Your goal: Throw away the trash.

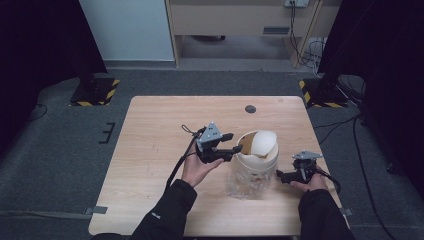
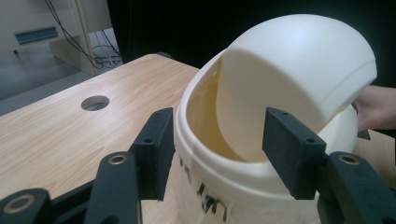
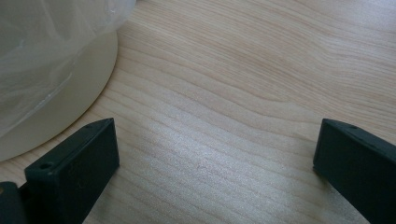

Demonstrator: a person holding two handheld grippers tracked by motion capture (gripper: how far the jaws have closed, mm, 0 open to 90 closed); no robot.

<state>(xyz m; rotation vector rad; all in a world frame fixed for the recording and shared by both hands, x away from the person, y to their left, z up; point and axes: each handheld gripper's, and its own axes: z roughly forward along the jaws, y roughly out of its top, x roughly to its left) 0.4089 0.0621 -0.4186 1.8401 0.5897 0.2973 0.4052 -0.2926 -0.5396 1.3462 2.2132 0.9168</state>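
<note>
Centre-right of the high view, a cream bin (image 1: 252, 167) stands on the wooden table (image 1: 150, 150), its domed swing lid (image 1: 263, 142) tipped so the mouth gapes toward the left of the frame. A clear bag lines it and hangs down over the body.

Left gripper (image 1: 235, 149) sits right at the bin's rim, just left of centre in the frame, held in the left hand (image 1: 197, 167). In the left gripper view the gripper (image 2: 217, 140) has its jaws partly open, one on each side of the white rim (image 2: 219, 175), and the lid (image 2: 299, 79) fills the upper right. The pads are not pressing on the rim; there is a gap on both sides, so nothing is gripped.

Right gripper (image 1: 280, 175) is low at the lower right of the high view, just beside the bin's base, in the right hand (image 1: 312, 184). In the right gripper view the gripper (image 3: 215, 158) has its jaws spread wide over bare wood, nothing between them, with the bin's foot and bag (image 3: 42, 70) at the upper left.

A round cable hole (image 1: 250, 109) marks the table near the top of the frame, well apart from the bin.
</note>
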